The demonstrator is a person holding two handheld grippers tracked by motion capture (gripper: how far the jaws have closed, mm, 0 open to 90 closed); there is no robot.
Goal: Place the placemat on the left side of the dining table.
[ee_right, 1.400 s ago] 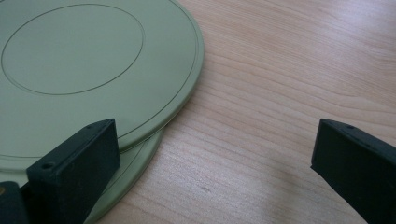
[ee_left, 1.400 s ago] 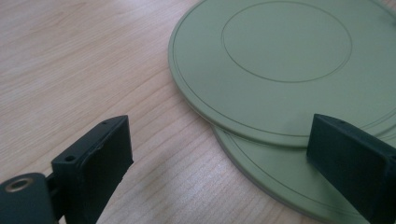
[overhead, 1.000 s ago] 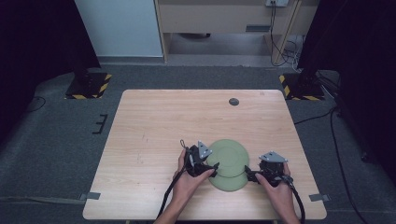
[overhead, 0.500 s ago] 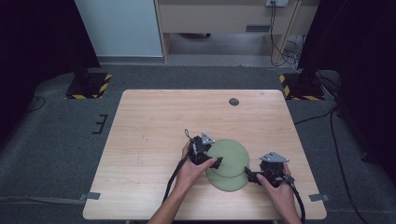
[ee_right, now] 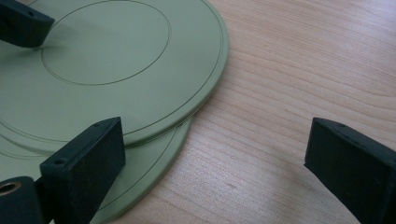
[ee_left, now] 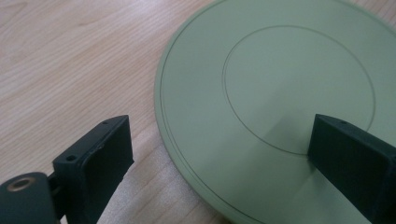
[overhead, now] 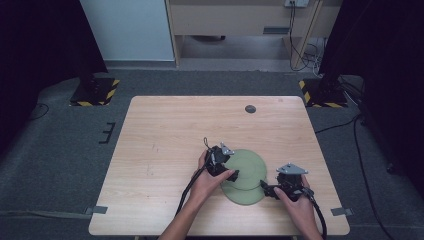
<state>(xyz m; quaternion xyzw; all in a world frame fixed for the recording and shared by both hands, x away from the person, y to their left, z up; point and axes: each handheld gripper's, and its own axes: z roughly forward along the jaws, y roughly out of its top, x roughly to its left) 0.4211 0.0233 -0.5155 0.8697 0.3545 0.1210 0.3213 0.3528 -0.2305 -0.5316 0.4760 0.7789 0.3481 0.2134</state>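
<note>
Right gripper (overhead: 266,190) wide open, gripping nothing, one jaw over the lower green plate (ee_right: 140,182), the other over bare table (ee_right: 299,60). Beyond, left gripper (overhead: 231,173) equally wide open, straddling the rim of the upper green plate (ee_left: 261,93), overlapping the lower.

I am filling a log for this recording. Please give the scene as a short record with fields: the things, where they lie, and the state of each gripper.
work surface: wooden table
upper plate: green plate, lies offset on top of the lower plate
lower plate: second green plate, flat on the table, near edge
left gripper: open, one jaw over the upper plate, one over the table
right gripper: open, at the right rim of the plates
small item: dark round disc, far edge of the table
</note>
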